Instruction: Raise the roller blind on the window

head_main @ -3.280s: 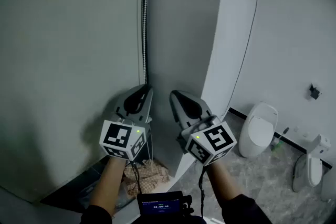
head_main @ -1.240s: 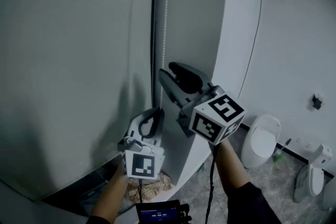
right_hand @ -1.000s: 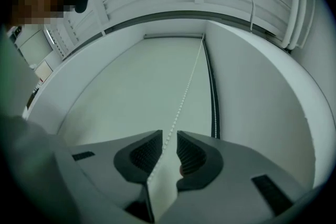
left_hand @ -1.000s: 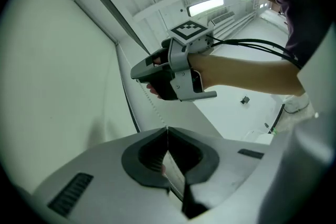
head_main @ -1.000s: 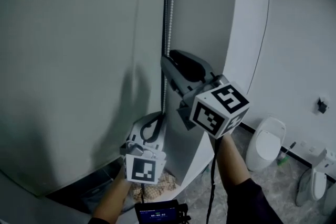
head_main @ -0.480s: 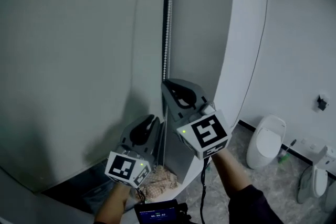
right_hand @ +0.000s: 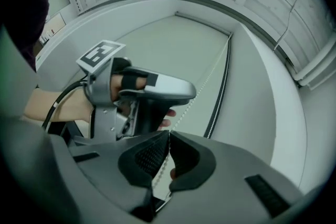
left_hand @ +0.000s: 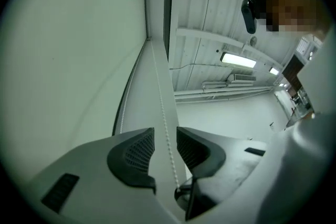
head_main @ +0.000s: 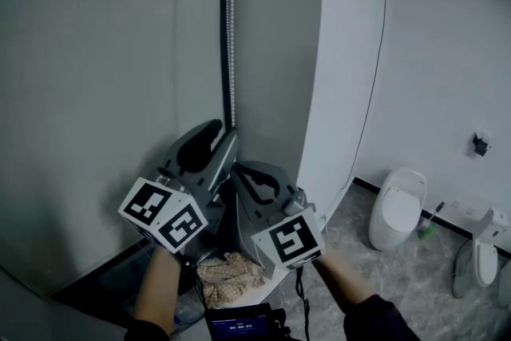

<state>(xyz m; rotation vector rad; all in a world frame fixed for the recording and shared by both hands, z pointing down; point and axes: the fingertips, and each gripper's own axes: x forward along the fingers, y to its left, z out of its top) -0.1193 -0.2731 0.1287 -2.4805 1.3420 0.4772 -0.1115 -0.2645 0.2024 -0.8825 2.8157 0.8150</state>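
Observation:
The grey roller blind (head_main: 96,52) hangs at the left, and its bead chain (head_main: 229,28) runs down along its right edge. My right gripper (head_main: 242,174) sits low and is shut on the bead chain (right_hand: 199,86); in the right gripper view the pads (right_hand: 157,152) meet on the beads. Just above it, my left gripper (head_main: 224,132) is beside the chain. In the left gripper view its jaws (left_hand: 165,136) are opening, with the bead chain (left_hand: 160,86) running loose between them, touched by neither pad.
A white curved pillar (head_main: 343,52) rises just right of the chain. A toilet (head_main: 397,208) and a second fixture (head_main: 473,259) stand on the tiled floor at the right. A checked cloth (head_main: 231,267) lies below my hands.
The right gripper shut on the chain up high and has come down with it. The left gripper, shut lower down before, has risen above the right one and its jaws have parted.

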